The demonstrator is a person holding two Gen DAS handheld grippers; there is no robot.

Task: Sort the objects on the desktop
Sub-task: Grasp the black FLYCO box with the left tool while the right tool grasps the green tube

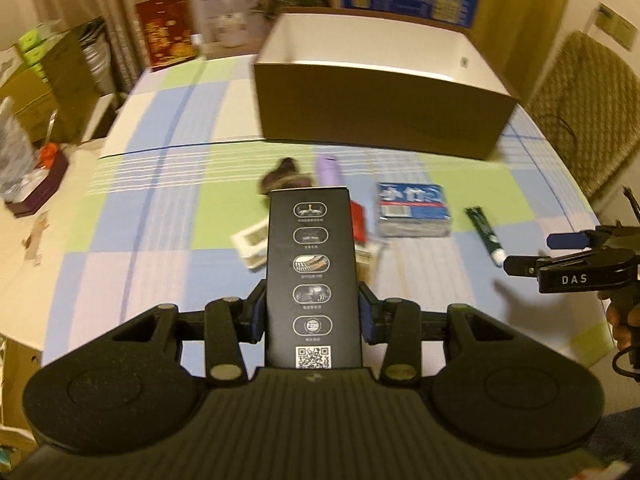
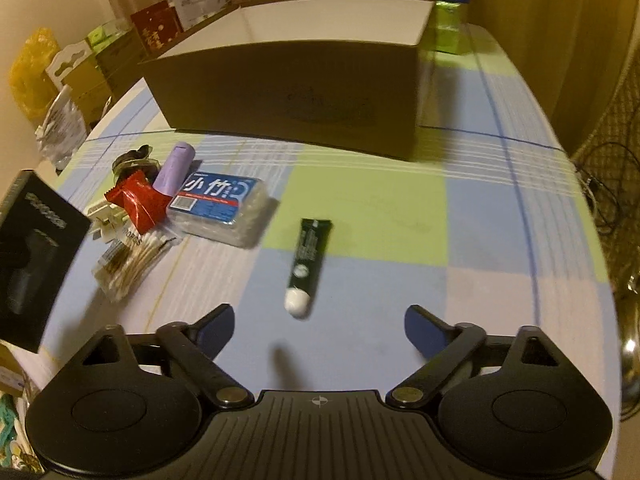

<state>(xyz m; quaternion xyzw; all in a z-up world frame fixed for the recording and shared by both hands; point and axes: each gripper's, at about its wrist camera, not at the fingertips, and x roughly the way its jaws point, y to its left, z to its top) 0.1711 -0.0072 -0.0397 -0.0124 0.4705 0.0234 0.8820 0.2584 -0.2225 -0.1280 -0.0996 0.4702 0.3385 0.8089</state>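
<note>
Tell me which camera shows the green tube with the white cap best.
The right wrist view. There the green tube lies in full near the middle of the picture, just ahead of the open right gripper, white cap nearest the camera. In the left wrist view the tube is small and off to the right.

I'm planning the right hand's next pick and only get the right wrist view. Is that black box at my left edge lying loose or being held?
Observer: Held. The left tongs are clamped on the black box, pads against its two long sides.
Operator: What's on the face I can't see?
Observer: A column of five white icons, with a QR code at the end nearest the camera.
Operator: How do my tongs sit from that side?
Observer: The right tongs come in from the right edge with the jaws apart and nothing between them, tips just right of the green tube, near its white cap.
</note>
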